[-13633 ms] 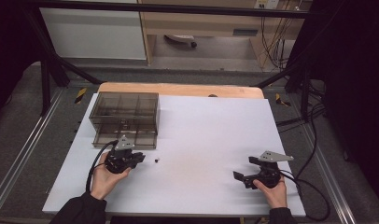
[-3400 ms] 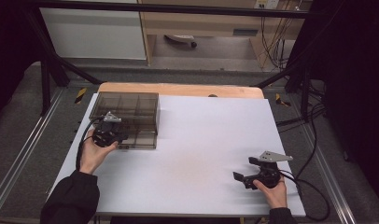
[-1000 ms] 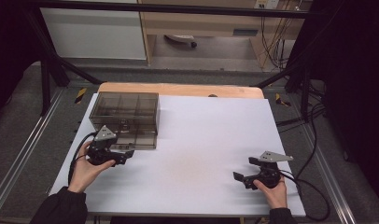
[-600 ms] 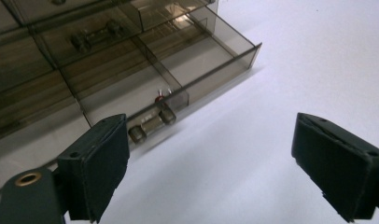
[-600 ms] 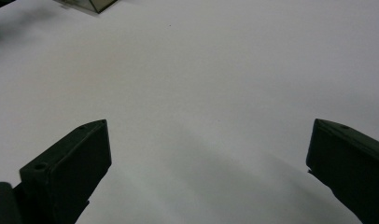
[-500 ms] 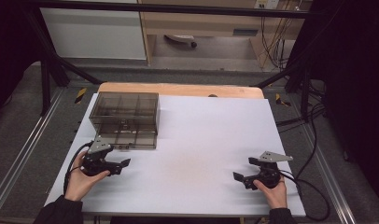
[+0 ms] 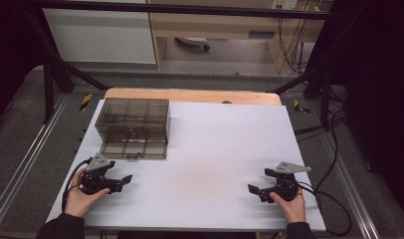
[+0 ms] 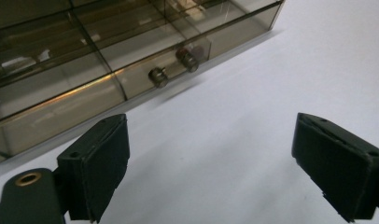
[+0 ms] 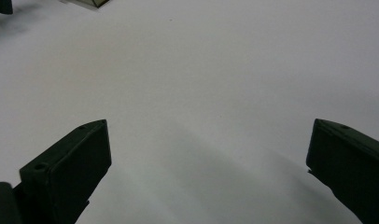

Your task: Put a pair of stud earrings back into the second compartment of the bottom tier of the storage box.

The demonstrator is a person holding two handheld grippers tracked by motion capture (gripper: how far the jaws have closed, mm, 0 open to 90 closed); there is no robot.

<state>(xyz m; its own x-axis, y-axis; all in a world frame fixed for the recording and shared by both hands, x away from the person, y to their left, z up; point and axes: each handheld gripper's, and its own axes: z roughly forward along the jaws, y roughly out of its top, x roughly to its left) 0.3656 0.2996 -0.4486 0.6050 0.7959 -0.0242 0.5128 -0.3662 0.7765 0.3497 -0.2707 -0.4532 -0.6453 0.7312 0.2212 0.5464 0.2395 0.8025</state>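
Note:
A smoked see-through drawer box (image 7: 133,119) stands at the table's back left. In the left gripper view its divided compartments (image 8: 85,56) and two small metal knobs (image 8: 158,77) on the lowest front are close ahead. My left gripper (image 7: 123,182) rests near the front left of the white table (image 7: 210,144), a short way in front of the box, open and empty (image 8: 211,172). My right gripper (image 7: 255,193) sits at the front right, far from the box. It is open (image 9: 208,172) over bare white surface, nothing between its jaws.
The table's wooden back edge (image 7: 190,94) runs behind the box. Metal rails and dark floor flank both sides. A black cable (image 7: 334,209) trails from the right gripper off the right front corner.
My left gripper has drawn back from the drawer box toward the front left edge. A small dark thing seen on the table in the earliest frame is gone. The right gripper has not moved.

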